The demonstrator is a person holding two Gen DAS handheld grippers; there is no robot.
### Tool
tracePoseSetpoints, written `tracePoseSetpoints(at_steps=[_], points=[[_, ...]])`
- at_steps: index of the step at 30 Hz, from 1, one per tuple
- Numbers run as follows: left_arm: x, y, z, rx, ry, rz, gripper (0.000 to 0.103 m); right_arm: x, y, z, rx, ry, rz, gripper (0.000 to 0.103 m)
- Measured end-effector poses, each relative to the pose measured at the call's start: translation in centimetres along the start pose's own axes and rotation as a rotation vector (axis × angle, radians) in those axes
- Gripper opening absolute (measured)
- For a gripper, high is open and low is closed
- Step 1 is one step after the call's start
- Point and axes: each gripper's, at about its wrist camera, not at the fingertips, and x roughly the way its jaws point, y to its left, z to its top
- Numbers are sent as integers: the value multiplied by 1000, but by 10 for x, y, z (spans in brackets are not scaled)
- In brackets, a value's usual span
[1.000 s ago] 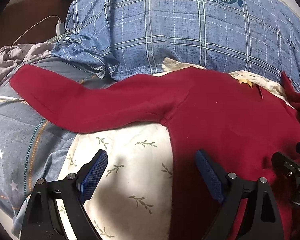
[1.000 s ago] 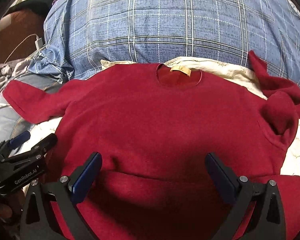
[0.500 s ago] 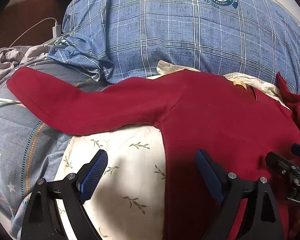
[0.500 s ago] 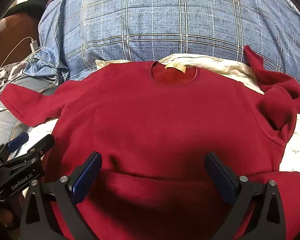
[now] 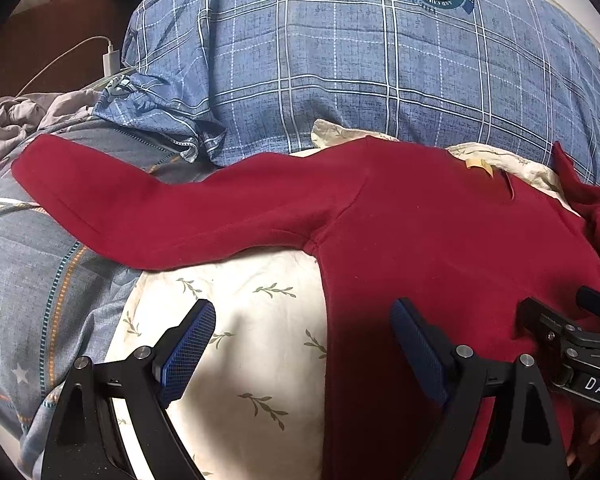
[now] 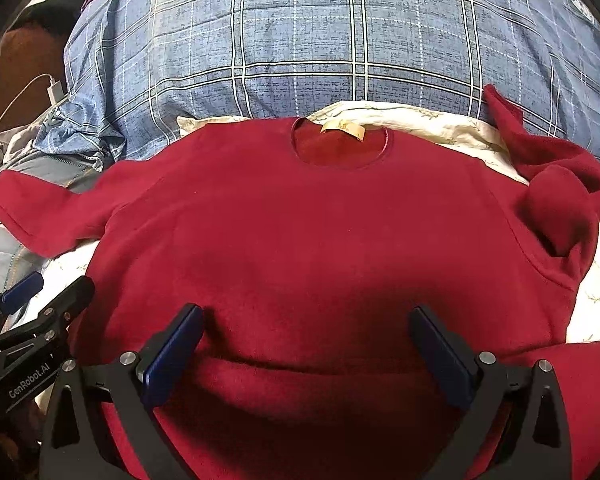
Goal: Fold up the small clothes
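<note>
A small dark red sweater [image 6: 308, 240] lies face up on a cream leaf-print cloth [image 5: 240, 320], neck hole and tan label [image 6: 342, 130] at the far side. Its left sleeve [image 5: 160, 216] lies flat and stretched out to the left; its right sleeve [image 6: 556, 188] is crumpled. A fold runs across the lower body between my right fingers. My left gripper [image 5: 304, 344] is open and empty, straddling the sweater's left side edge. My right gripper [image 6: 306, 344] is open and empty over the lower body. Each gripper shows at the edge of the other's view.
A large blue plaid pillow or duvet [image 6: 340, 40] lies behind the sweater. A grey star-print cover [image 5: 28, 264] lies on the left, with crumpled grey cloth [image 5: 16, 116] and a white charger and cable [image 5: 110, 58] beyond it.
Both views have shifted slightly; the sweater sits a little lower and further left in the left wrist view. The grippers stay open and the sweater has not been moved.
</note>
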Motion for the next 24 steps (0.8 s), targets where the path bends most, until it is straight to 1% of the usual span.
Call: tracePoseSetpoints(at_steps=[7, 16, 24], points=[[1, -1, 0, 1, 4, 0, 89, -1, 2, -2, -1, -4, -4, 103], [-3, 4, 2, -19, -14, -12, 89, -16, -2, 3, 38, -22, 32, 103], [-4, 5, 2, -21, -13, -14, 89, -26, 6, 8, 24, -29, 49, 103]])
